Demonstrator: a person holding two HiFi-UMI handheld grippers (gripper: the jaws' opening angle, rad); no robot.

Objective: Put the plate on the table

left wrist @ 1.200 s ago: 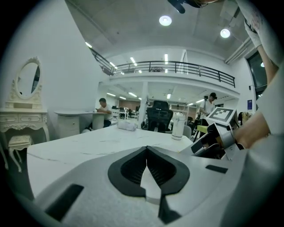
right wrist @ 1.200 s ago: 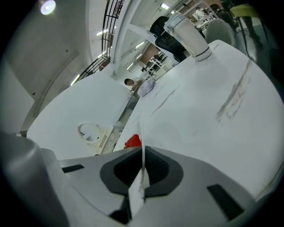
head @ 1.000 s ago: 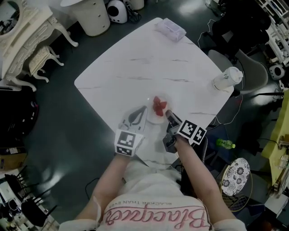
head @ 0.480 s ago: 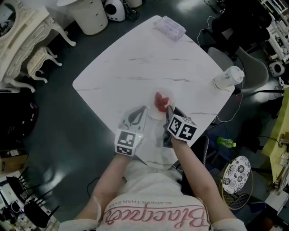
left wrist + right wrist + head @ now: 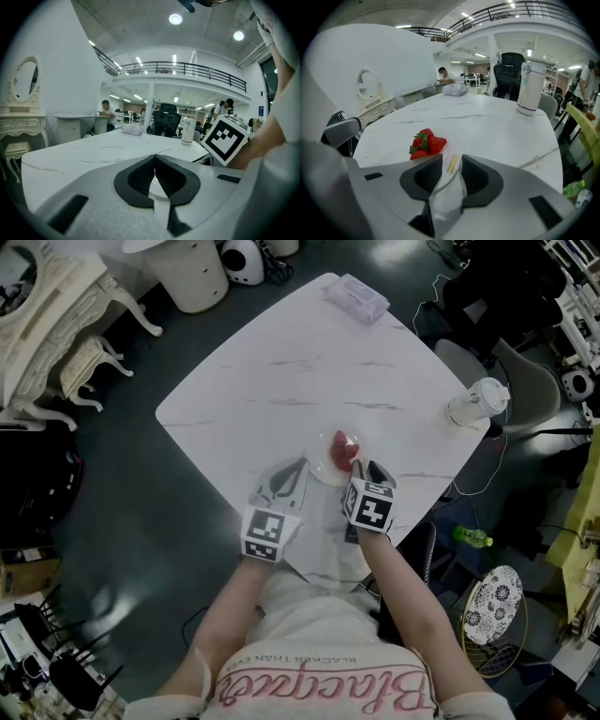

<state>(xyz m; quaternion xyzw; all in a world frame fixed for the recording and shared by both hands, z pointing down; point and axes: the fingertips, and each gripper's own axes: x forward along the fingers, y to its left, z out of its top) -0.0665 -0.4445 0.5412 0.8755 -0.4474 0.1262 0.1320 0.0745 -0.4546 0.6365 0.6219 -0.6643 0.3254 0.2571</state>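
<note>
Clamping the clear, strawberry-laden plate [image 5: 453, 144] by its rim is the right hand-held gripper [image 5: 452, 157]. The left hand-held gripper [image 5: 154, 158] is resting clenched and empty.

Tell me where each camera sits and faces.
Head view: on the person's head, steeply down at the table; forearms, left tongs and right tongs show.
Left gripper view: on the left tongs, across the table; shut, empty jaws show.
Right gripper view: on the right tongs, across the table; jaws grip the plate of strawberries.
All three share the tumbler.
</note>
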